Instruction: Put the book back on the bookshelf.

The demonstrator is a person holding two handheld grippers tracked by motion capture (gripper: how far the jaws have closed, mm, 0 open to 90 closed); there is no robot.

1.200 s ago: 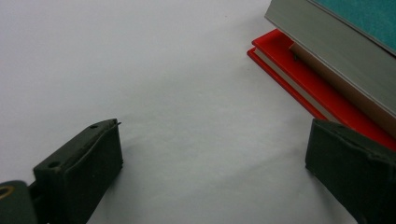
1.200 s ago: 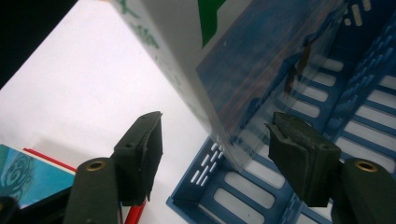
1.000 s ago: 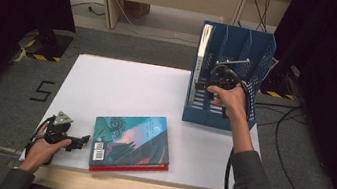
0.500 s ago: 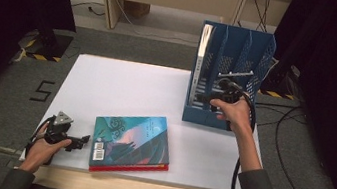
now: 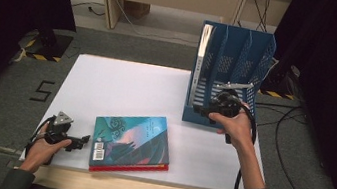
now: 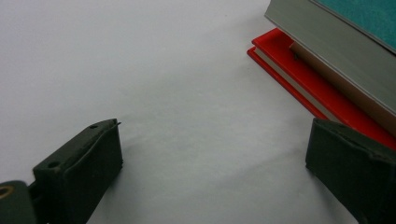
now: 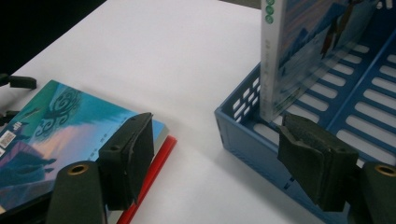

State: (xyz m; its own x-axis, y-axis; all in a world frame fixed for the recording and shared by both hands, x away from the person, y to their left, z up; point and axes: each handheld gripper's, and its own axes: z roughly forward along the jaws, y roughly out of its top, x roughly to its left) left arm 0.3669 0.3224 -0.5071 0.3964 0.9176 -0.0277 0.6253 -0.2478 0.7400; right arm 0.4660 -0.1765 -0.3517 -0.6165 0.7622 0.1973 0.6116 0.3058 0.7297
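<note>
- My right gripper (image 5: 204, 111) is at the front edge of the blue file rack (image 5: 235, 59). Its jaws have just been opening and now stand wide, with nothing between them.
- My left gripper (image 5: 79, 140) rests on the white table (image 5: 122, 82), just beside the left edge of the book stack. Its jaws are also wide and hold nothing.
- The work in hand looks like putting books into the rack. One book (image 5: 202, 64) stands upright already in the leftmost compartment.
- I count two books lying on the table near its front edge: the teal book (image 5: 130, 137) on top and a red book (image 5: 133, 166) under it, which shows as a thin strip.
- So there are three books in all, one rack with three compartments as far as I can tell, and two grippers.
- The teal book seems stiff and rather heavy for its thickness, and the glossy cover may be slippery.
- I judge the best hold is across the thickness at a free edge, near the middle of its length, so it does not swing down.
- It lies flat on the red one, so a jaw must slide between them carefully.
</note>
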